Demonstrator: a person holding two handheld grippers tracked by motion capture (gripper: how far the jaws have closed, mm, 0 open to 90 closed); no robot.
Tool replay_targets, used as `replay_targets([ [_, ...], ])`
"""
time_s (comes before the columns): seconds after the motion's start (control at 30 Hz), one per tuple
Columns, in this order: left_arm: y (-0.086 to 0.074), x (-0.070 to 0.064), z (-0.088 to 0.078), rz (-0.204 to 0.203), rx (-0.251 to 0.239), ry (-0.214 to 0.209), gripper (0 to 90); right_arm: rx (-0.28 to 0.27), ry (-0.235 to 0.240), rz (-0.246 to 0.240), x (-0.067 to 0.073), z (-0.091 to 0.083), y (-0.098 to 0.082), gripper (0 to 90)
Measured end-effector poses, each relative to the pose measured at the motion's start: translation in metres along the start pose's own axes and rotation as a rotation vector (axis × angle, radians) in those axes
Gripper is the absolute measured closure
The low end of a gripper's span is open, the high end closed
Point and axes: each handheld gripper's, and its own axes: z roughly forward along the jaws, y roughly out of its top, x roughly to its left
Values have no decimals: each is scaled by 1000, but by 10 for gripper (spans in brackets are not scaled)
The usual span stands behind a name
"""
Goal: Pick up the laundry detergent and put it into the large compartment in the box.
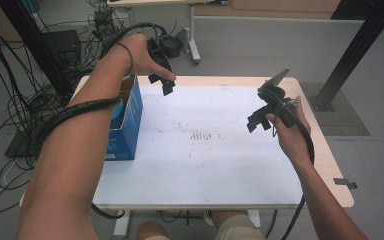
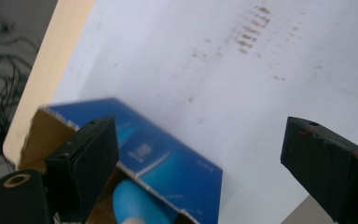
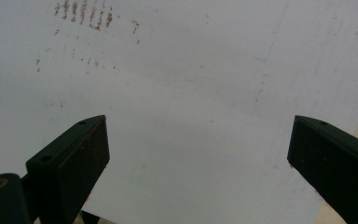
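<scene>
A white, brown-speckled sheet (image 1: 205, 150) covers the pale wooden worktop (image 1: 330, 165), which stands on a grey floor amid tangled black cables (image 1: 10, 110). An open blue cardboard box (image 1: 127, 120) sits at the worktop's left edge; inside it lies something light blue and rounded (image 2: 130, 200), too blurred to identify. The left tool (image 1: 166, 82) hangs just above the box's far end, jaws spread and empty. The right tool (image 1: 258, 122) hovers over the sheet's right side, jaws likewise spread.

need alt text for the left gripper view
The left gripper hangs with its two black fingers wide apart and nothing between them, above an open blue cardboard box at the edge of a white table. Faint brown smudges mark the tabletop farther off.
</scene>
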Motion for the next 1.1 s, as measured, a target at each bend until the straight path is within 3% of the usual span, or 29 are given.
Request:
replay_targets([
  [0.23,17,-9,1,125,9,-25,112,8,3,6,-3,1,2,55],
  [0.47,27,-14,4,193,5,-42,132,9,11,18,-8,2,2,55],
  [0.63,33,-18,7,223,16,-54,128,15,19,25,-10,3,3,55],
  [1.1,32,-22,10,240,2,-57,126,14,24,30,-12,5,2,55],
])
